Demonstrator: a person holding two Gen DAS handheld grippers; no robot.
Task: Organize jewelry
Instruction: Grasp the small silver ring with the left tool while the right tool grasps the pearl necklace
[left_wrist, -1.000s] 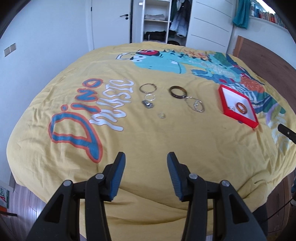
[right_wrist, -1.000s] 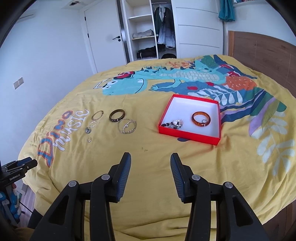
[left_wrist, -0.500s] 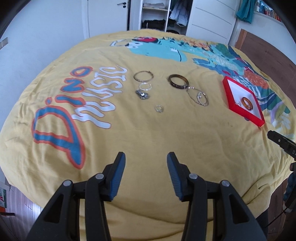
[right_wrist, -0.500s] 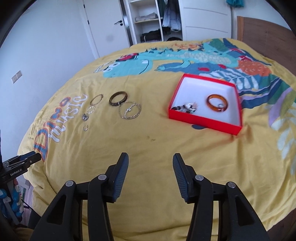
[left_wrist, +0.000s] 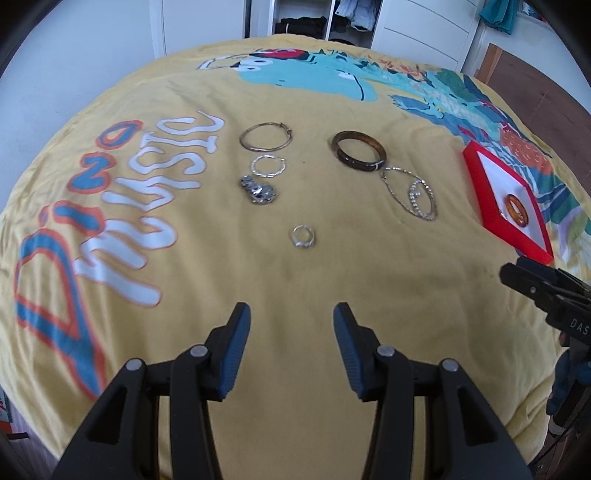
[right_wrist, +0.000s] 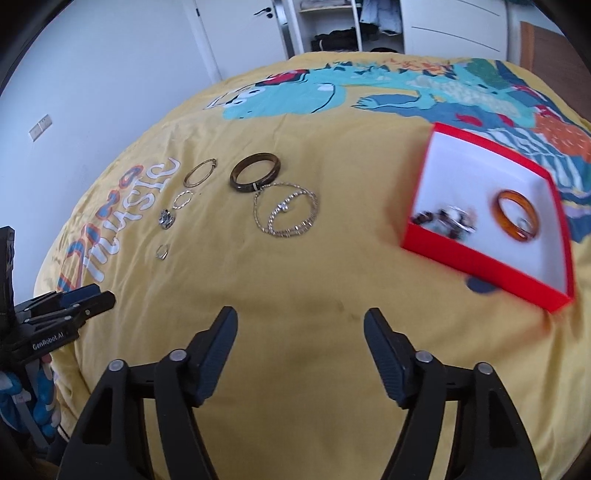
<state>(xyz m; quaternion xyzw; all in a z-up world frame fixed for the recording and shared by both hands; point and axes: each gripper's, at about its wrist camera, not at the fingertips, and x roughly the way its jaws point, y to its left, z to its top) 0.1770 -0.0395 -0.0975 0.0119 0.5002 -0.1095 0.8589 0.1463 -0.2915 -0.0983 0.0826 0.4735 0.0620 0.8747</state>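
Jewelry lies on the yellow bedspread: a thin gold hoop (left_wrist: 265, 136), a small silver hoop (left_wrist: 268, 166), a dark beaded piece (left_wrist: 258, 190), a silver ring (left_wrist: 303, 236), a dark brown bangle (left_wrist: 359, 150) (right_wrist: 255, 172) and silver chain bracelets (left_wrist: 413, 194) (right_wrist: 286, 214). A red tray (right_wrist: 484, 258) (left_wrist: 515, 236) holds an amber bangle (right_wrist: 514, 215) and a beaded piece (right_wrist: 445, 218). My left gripper (left_wrist: 291, 328) hovers open and empty short of the ring. My right gripper (right_wrist: 300, 332) is empty, its jaws opening, near the tray's front left.
The bed's edge drops off at the left to a white wall. A door and an open wardrobe (right_wrist: 343, 22) stand beyond the far end. A wooden headboard panel (left_wrist: 554, 88) is at the right. Each gripper shows at the edge of the other's view.
Both grippers have come down and forward toward the bedspread, so the jewelry and tray look larger. The right gripper's jaws have spread wider. The left jaws keep the same gap.
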